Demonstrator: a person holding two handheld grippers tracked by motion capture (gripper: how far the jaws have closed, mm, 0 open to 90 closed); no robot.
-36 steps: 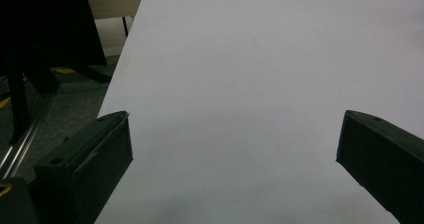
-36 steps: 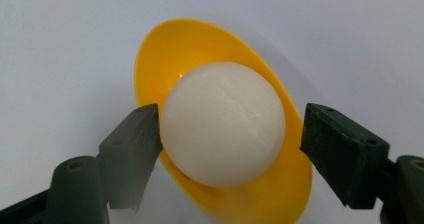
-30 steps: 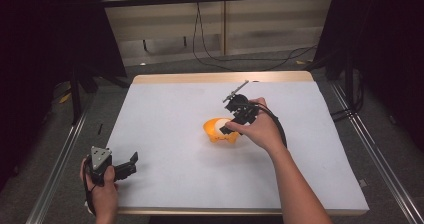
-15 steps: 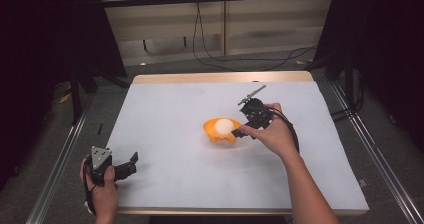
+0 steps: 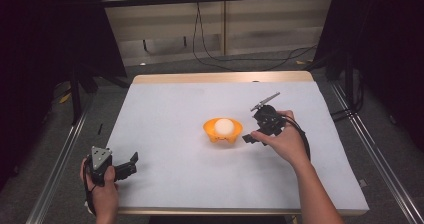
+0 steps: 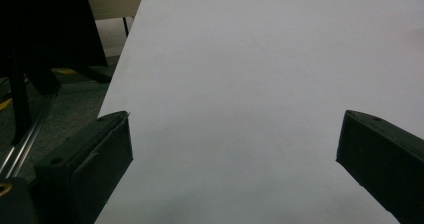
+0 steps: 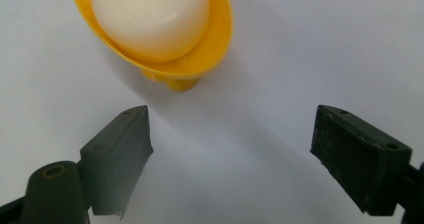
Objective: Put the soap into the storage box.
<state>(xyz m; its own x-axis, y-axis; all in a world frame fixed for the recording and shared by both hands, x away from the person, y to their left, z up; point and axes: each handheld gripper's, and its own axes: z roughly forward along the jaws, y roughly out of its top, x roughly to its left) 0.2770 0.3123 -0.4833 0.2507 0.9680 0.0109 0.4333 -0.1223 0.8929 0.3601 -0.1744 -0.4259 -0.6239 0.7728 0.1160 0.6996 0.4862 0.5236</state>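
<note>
While the right gripper hovers with jaws wide just right of the small orange plastic bowl holding a white round ball mid-table, any backing away should stay level. Near left, the left gripper rests, jaws wide, empty.

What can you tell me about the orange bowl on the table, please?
The orange bowl looks like glossy plastic, round and shallow, with small feet under its base. It stands upright near the middle of the white table and holds a white, rounded object. The right gripper, jaws open, sits just beside it without touching.
</note>
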